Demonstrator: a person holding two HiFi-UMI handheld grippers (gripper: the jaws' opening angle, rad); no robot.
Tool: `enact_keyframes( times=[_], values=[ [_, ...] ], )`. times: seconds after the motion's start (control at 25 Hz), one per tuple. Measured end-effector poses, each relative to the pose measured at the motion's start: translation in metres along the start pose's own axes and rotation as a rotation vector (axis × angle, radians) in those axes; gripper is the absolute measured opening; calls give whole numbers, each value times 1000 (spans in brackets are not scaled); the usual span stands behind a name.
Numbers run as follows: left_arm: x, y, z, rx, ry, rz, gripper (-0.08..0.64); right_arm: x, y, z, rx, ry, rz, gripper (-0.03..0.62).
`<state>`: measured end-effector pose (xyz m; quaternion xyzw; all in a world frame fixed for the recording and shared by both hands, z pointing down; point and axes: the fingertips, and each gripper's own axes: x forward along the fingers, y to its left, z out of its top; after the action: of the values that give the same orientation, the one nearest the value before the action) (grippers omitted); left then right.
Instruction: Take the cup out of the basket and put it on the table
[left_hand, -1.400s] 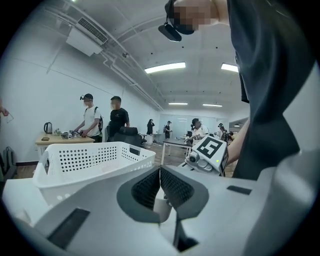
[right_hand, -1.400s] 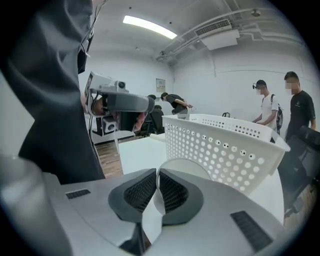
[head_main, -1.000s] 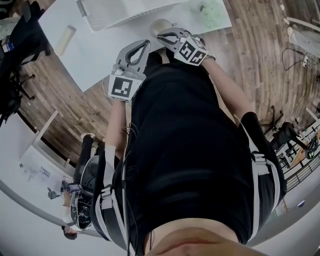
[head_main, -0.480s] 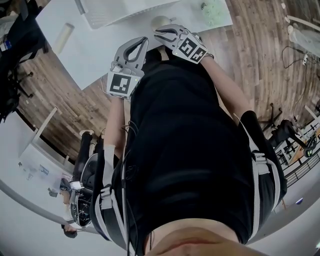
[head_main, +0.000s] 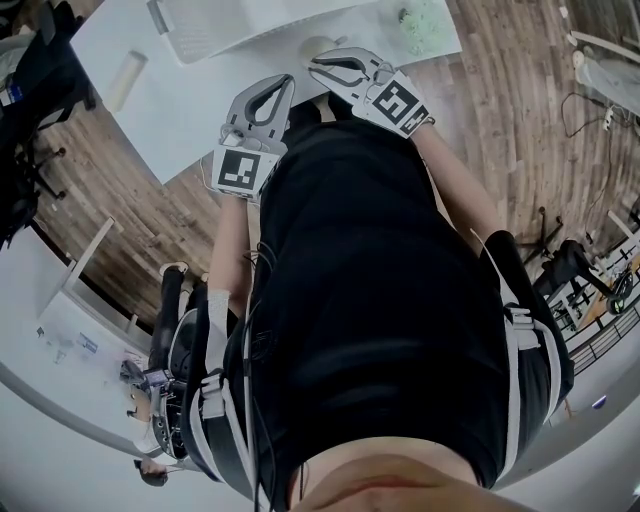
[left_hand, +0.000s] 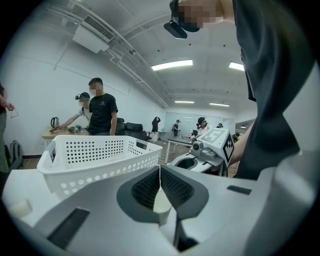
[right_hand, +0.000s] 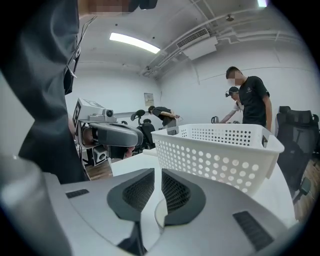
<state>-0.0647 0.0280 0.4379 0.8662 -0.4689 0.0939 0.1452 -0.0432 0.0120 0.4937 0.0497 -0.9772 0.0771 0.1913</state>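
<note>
Now, surface (head_main: 200, 115): it is carrying everything, a white top jutting over the wooden floor, with the person standing hard against its near edge.
Pale cylinder (head_main: 130, 78): it is lying on its side at the far left, well apart from the work and playing no part in it.
Basket (head_main: 178, 38): it is sitting at the far side of the surface, within reach of both arms.
Left gripper (head_main: 288, 82): it is idling near the basket, its fingers (left_hand: 142, 187) pressing together at the tips and, as far as I am judging, gripping nothing. It seems to be keeping out of the way.
Cup (head_main: 316, 42): it is showing as a pale round shape standing on the surface just beside the basket, so it looks already out and set down.
Right gripper (head_main: 318, 66): it is hovering just over the cup, its fingers (right_hand: 177, 192) having just been opening. They are standing a narrow slit apart and pinching nothing, which I am reading as a release.
Green bundle (head_main: 425, 22): it is lying at the far right, too blurred to name.
</note>
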Motion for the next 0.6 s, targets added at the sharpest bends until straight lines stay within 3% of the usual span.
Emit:
enact_keyframes(
  times=[0.16,0.24,0.36,0.44,0.6],
  values=[
    [4,-1,8,-12,-15,12,20,-12,-3,18,-14,-36,-8,55],
    [3,-1,14,-16,-24,18,20,-21,-3,32,-28,-59,-9,26],
    [0,0,29,-26,-53,25,20,-35,-2,67,-41,-169,-11,18],
    [0,0,40,-24,-73,27,20,-49,-5,89,-7,-235,-32,18],
    [-1,-1,57,-9,-97,33,20,-72,-12,106,32,-249,-75,18]
  ],
)
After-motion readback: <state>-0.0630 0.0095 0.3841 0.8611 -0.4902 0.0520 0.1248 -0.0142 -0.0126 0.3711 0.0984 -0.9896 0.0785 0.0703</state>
